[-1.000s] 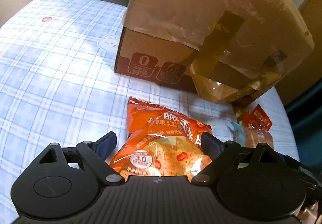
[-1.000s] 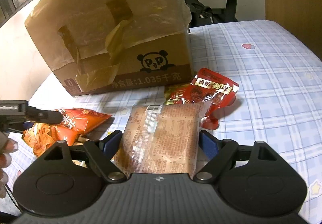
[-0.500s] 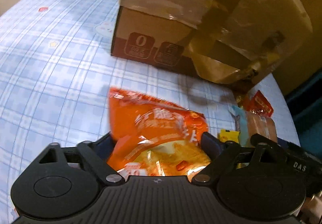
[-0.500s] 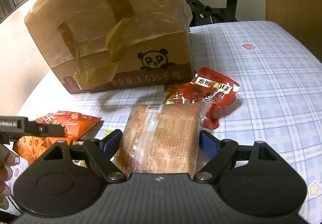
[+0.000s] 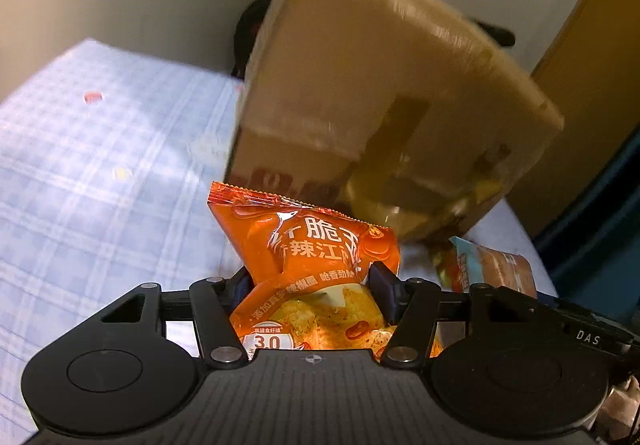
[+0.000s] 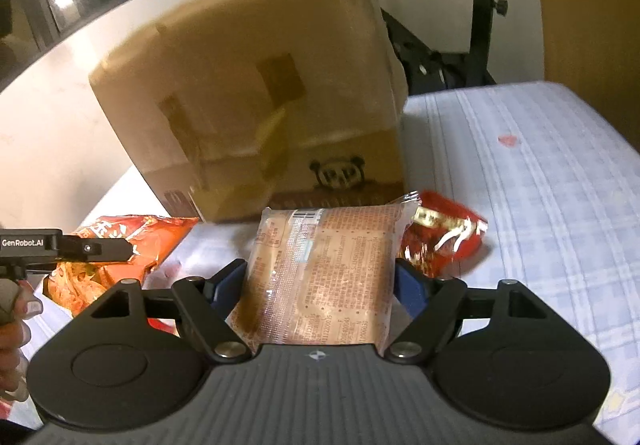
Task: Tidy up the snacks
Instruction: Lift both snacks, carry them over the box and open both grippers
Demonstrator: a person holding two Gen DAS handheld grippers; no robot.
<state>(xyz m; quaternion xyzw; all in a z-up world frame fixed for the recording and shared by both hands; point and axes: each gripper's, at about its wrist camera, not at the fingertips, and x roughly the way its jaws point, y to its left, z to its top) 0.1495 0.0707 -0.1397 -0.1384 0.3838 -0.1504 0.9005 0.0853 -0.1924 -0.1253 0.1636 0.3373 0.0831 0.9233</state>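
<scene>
Fingers of the left gripper are pinching the orange chip bag, jaws having just closed on it.
The right gripper is clamping a brown wrapped snack; both packets are hanging above the checked bedsheet, before the cardboard box near its far edge.

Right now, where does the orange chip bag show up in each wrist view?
Left wrist: orange chip bag at bottom centre, pinched between the left gripper's fingers.
Right wrist: same bag at the left edge, behind the left gripper's arm.
Shared landmark: the cardboard box.
</scene>
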